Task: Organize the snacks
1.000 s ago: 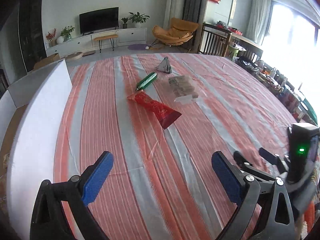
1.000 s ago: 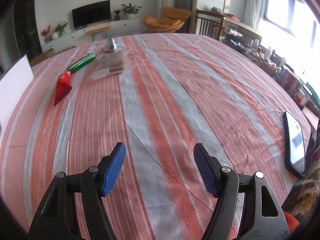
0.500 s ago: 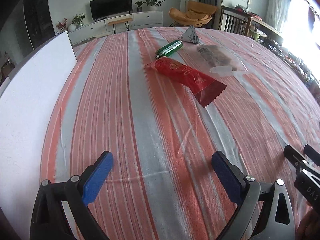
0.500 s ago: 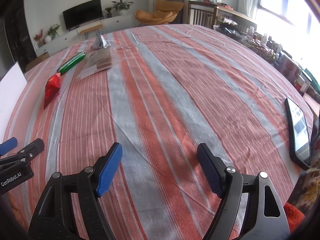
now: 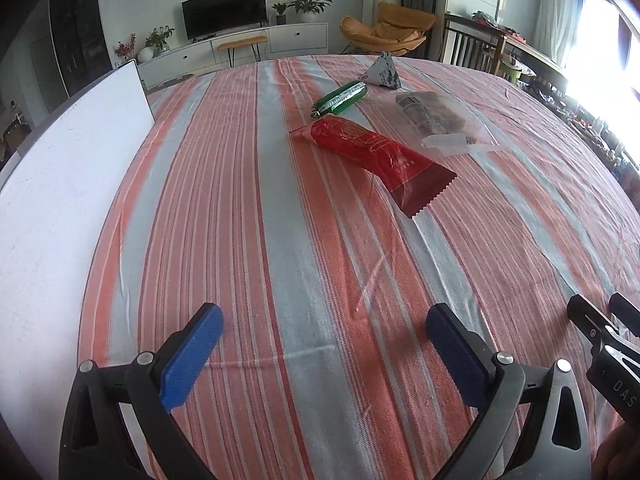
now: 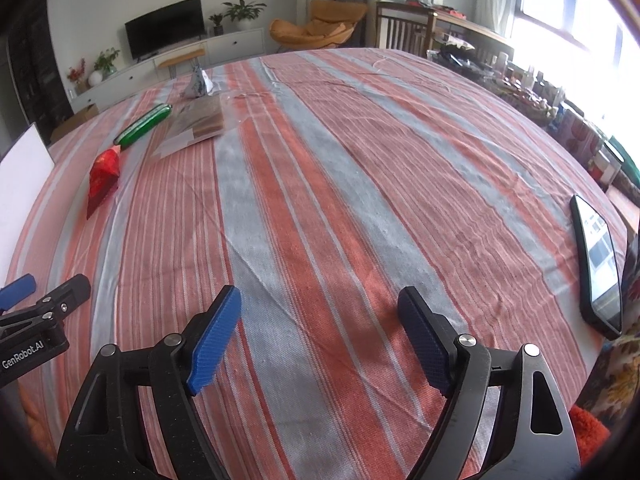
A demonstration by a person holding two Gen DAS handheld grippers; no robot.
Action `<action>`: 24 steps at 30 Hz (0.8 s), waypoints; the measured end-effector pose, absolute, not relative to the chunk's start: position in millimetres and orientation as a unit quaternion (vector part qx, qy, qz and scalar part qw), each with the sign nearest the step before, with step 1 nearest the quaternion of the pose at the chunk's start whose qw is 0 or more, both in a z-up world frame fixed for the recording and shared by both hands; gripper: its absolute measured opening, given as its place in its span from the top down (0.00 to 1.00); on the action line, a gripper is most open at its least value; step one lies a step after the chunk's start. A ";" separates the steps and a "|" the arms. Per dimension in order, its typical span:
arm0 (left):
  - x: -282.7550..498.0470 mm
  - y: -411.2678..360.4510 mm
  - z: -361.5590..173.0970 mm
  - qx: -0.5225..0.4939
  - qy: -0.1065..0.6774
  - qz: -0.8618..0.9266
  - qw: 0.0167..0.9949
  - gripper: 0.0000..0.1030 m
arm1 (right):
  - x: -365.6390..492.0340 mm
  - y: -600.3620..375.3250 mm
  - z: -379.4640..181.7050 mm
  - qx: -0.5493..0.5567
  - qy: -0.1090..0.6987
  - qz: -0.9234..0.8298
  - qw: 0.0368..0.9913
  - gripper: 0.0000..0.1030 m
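On the striped tablecloth (image 5: 304, 240) lie a red packet (image 5: 372, 152), a green sausage-shaped snack (image 5: 340, 98), a clear bag of brown pieces (image 5: 436, 118) and a grey triangular pack (image 5: 383, 70). My left gripper (image 5: 322, 320) is open and empty, low over the cloth, well short of the red packet. My right gripper (image 6: 320, 300) has its jaws opening with nothing between them. It sits to the right of the left one, far from the red packet (image 6: 103, 178), green snack (image 6: 142, 126) and clear bag (image 6: 198, 122).
A white board (image 5: 60, 184) stands along the table's left edge. A phone (image 6: 598, 272) lies face up at the right edge, with cluttered items beyond it. A TV unit, an orange chair and wooden chairs stand behind the table.
The left gripper dropped lower and closer to the snacks, then held still, and its tips now show in the right wrist view. The right jaws have spread a little wider.
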State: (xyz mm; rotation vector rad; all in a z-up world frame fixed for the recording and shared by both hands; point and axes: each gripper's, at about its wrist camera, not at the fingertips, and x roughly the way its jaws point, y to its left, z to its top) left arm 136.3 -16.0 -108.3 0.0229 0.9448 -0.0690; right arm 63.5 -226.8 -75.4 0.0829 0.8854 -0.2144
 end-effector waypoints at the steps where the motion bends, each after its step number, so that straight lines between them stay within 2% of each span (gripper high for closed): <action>1: 136.5 -16.0 -108.4 0.011 0.455 -0.033 0.890 0.02 | 63.4 -226.8 -75.6 0.040 0.427 -0.103 0.897 0.19; 24: 136.2 -16.4 -107.8 0.011 0.455 -0.033 0.890 0.00 | 63.0 -226.2 -75.5 0.041 0.427 -0.103 0.897 0.18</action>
